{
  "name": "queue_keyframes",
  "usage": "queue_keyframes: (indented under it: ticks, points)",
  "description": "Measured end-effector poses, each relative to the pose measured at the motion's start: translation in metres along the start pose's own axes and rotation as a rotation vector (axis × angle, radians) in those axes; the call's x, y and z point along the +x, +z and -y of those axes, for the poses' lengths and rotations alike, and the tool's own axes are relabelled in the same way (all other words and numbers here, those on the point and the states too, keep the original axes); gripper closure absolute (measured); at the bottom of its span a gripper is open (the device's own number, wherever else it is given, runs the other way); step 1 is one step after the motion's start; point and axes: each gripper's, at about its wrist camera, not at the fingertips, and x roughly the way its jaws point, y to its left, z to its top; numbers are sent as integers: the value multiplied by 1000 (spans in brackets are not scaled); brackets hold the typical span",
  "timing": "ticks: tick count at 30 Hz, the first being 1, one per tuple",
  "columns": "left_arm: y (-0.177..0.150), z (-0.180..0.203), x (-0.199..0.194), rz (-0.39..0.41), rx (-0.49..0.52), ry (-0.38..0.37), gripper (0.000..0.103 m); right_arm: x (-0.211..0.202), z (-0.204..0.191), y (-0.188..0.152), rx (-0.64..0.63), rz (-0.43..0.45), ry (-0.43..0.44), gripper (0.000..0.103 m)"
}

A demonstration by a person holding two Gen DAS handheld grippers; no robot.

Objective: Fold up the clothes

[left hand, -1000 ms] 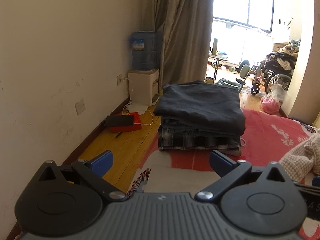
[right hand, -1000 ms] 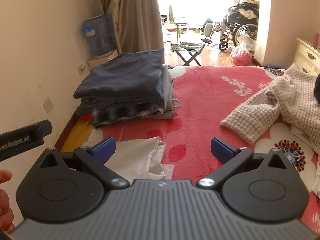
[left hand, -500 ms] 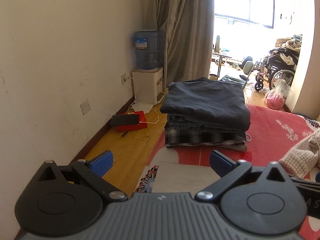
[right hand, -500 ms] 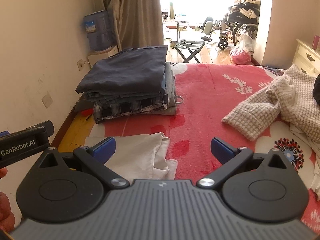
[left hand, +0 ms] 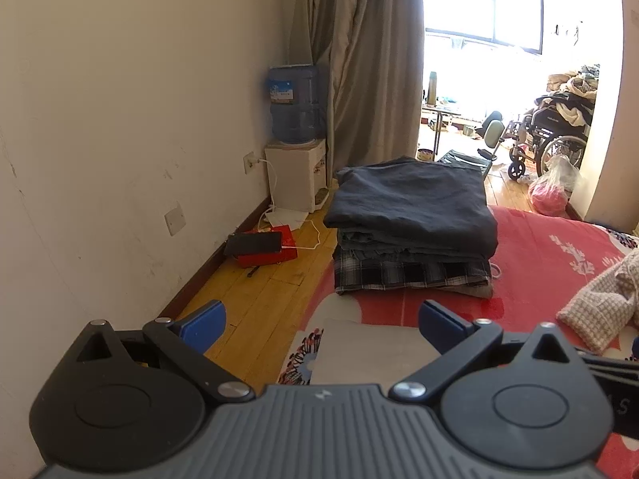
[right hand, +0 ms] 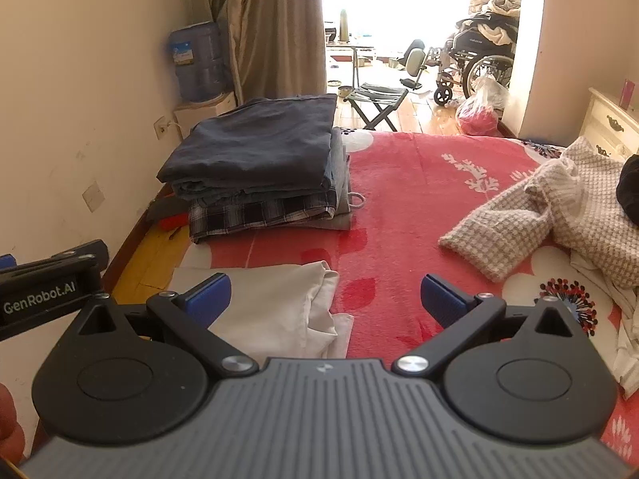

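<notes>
Raised since before: left gripper point(left hand: 321, 321) and right gripper point(right hand: 325, 298), jaws apart, empty, above white garment point(right hand: 271, 307); folded stack point(right hand: 259, 167) beyond.

We lose the near end of the folded white garment point(right hand: 275, 311) under the right gripper point(right hand: 325, 299), just below its fingers. Ahead of the left gripper point(left hand: 321, 319), the stack of folded clothes point(left hand: 411, 231) hides the bed edge behind it. Right of the right fingers, a dark item point(right hand: 629, 191), perhaps clothing, is cut by the frame.
</notes>
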Motion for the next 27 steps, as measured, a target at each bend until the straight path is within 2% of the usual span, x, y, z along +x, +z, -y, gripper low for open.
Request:
queue_keyframes:
  ticks: [27]
  points:
    - [1,-8,-5,13,2,17,0,-4,-9,-4,-16,13,-16,1]
